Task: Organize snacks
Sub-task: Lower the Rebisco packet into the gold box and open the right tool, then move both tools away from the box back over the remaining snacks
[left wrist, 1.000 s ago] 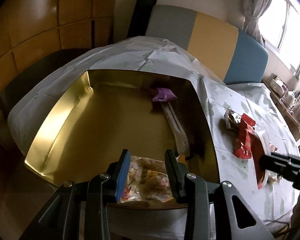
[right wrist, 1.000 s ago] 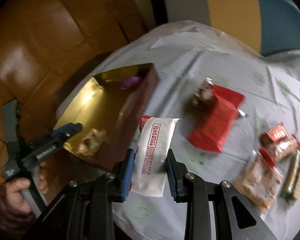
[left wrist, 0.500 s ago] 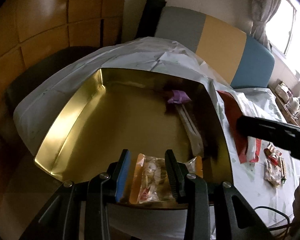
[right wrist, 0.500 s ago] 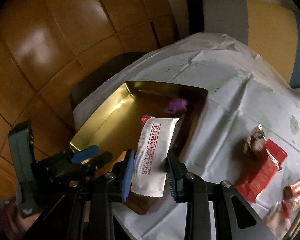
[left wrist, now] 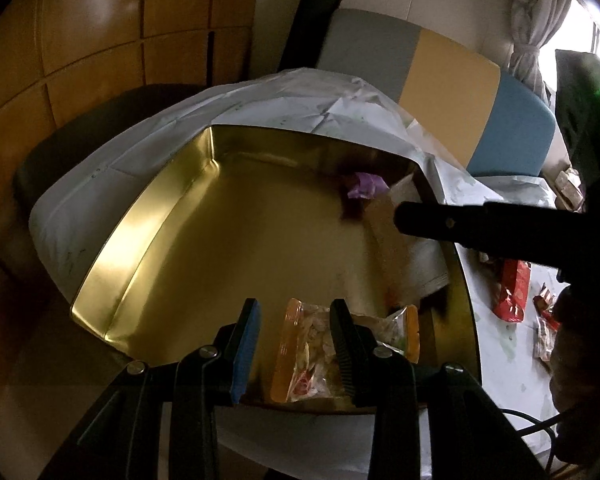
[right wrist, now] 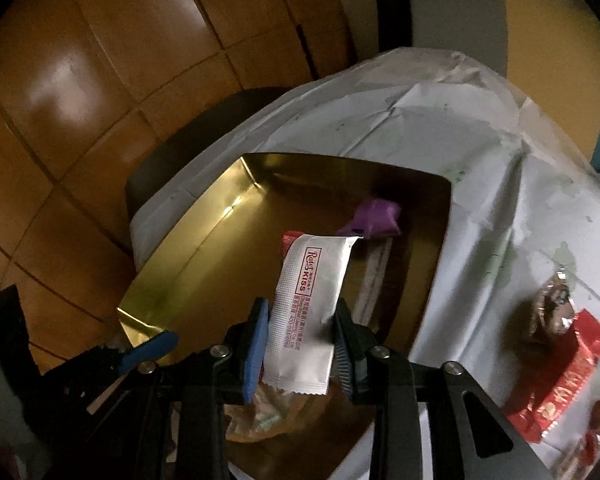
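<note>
Over the gold tray (right wrist: 188, 280), the right tool (right wrist: 300, 340), jaws easing apart, pinches a white snack packet (right wrist: 308, 312).

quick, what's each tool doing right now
Left tool: open, holding nothing, above the clear orange-edged snack bag.
Right tool: jaws opening, white Rose Kiss packet still between them.

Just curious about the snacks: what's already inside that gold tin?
Inside the gold tin: a purple wrapped candy, a long pale packet along the side wall, and a clear snack bag near the front. The claws hide part of the bag and the floor.
</note>
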`<state>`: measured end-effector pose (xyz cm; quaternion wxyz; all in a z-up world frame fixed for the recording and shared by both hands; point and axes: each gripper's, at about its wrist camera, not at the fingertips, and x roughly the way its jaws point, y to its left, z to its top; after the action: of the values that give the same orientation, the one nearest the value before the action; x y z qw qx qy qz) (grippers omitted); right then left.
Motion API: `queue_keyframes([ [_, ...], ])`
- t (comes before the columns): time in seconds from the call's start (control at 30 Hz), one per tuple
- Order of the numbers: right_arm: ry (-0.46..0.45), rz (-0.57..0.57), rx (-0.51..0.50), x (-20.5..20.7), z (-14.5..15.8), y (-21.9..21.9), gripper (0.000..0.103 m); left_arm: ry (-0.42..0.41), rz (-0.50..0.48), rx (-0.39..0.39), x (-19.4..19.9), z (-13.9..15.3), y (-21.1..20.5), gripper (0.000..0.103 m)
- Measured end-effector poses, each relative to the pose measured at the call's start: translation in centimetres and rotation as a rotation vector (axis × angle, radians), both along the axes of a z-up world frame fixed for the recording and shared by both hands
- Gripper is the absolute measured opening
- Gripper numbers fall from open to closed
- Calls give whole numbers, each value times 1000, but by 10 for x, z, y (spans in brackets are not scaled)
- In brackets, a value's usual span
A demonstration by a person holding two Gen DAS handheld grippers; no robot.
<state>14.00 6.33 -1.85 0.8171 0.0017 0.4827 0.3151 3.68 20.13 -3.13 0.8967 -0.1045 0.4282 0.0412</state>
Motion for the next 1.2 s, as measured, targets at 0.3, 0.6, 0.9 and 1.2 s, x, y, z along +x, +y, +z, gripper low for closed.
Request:
queue_keyframes([
  [0.3, -15, -38, 25, -11, 0, -22, 56, 1, -12, 10, 0, -1, -6, 36],
  [0.6, -68, -81, 17, -38, 9, -46, 56, -8, -33, 24, -3, 5, -15, 36],
  [0.9, -96, -112, 7, -52, 17, -63, 57, -10, -57, 37, -5, 9, -25, 36],
  [1.2, -120, -163, -23, -61, 21, -89, 65, -9, -81, 39, -5, 11, -34, 36],
])
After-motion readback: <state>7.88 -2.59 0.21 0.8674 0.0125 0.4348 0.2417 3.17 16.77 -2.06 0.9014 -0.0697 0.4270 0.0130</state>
